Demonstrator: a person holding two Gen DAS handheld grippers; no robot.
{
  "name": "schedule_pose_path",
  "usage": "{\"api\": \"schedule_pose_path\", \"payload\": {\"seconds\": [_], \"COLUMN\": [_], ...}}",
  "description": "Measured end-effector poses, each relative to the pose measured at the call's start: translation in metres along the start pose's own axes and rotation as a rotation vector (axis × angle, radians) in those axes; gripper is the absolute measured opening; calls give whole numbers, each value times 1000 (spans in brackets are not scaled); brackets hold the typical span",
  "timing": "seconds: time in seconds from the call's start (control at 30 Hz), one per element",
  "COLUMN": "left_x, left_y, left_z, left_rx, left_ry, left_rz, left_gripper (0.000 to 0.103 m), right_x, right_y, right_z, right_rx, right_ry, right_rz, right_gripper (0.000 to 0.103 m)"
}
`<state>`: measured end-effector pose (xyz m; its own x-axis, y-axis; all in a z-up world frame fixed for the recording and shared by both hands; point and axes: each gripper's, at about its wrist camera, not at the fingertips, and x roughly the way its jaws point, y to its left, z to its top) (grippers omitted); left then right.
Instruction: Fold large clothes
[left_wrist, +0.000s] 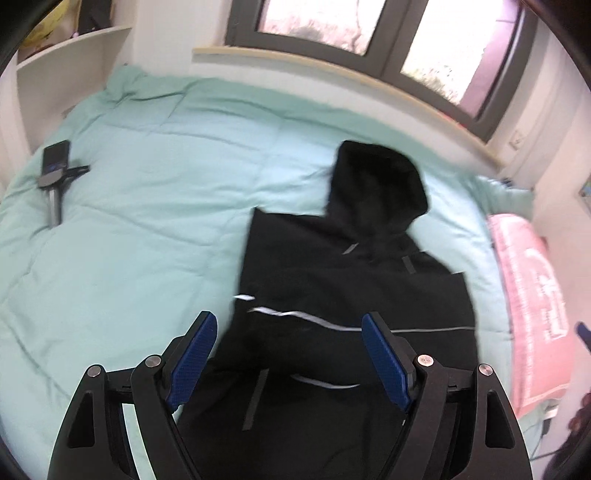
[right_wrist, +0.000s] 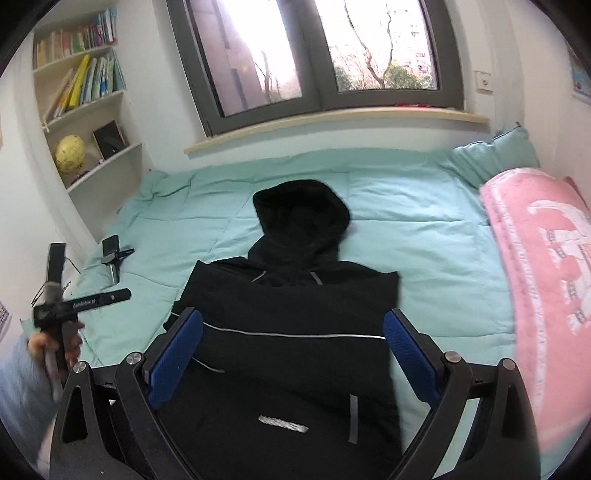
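Mint-green quilted bedding covers a bed under a grey-framed window, and both cameras look down on it. From the left wrist view, the left hand-held gripper hangs above the bed with its 2 blue pads spread wide and nothing between them. The right hand-held gripper is likewise spread, its blue pads clear of the cloth. Beneath both lies a black hooded jacket, flat on the bedding with its sides folded inward, hood toward the window and thin reflective stripes across the body. In the right wrist view, a person's hand at the left edge grips the handle of the other tool. Farther out, a small black device on a stand lies on the bedding near the left side. A pink blanket lies along the right edge, and a white bookshelf with books and a yellow globe stands in the left corner.
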<state>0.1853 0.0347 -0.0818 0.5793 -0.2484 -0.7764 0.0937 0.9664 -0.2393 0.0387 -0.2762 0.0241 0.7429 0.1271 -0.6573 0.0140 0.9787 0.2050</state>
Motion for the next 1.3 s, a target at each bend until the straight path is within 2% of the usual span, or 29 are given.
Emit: {"api": "schedule_pose_path", "payload": {"seconds": [0.1,0.27,0.43,0.53,0.6,0.67,0.73,0.83,0.9,1.0,1.1,1.2,1.23,1.3], "left_x": [18,62,111,140,162,184,203,216,223,229,227,219,213,197], "left_y": [-25,-65,-84,-82,-78,-75,-73,-79,-83,-83,-83,-84,-85,-87], "left_z": [-8,-27,-34,-33,-35,-39,-46,-55,-59,-61,-56,-44,-38,-26], "left_rx": [37,139,210,193,179,164,158,186,212,219,241,237,239,259], "left_ry": [34,134,203,241,284,339,377,381,385,401,449,538,552,545], "left_rz": [-19,-39,20,36,50,68,95,132,147,145,131,122,127,135], "left_gripper": [82,81,81,79,73,65,64,64,64,65,66,66,66,66], "right_x": [50,129,193,224,245,256,265,276,287,298,299,288,283,261], "right_y": [26,40,28,14,5,-2,-6,-6,4,11,6,2,1,3], "right_z": [-4,-30,-49,-60,-70,-80,-91,-101,-109,-112,-103,-83,-77,-52], "right_rx": [41,69,98,120,126,128,108,58,-30,-81,-35,-19,-25,-73], "right_ry": [77,212,323,379,429,458,467,485,526,557,612,653,645,573], "right_rz": [-15,-52,-106,-120,-125,-116,-106,-111,-145,-179,-156,-124,-122,-139], "right_gripper": [99,99,99,99,99,99,99,101,103,103,103,98,96,96]}}
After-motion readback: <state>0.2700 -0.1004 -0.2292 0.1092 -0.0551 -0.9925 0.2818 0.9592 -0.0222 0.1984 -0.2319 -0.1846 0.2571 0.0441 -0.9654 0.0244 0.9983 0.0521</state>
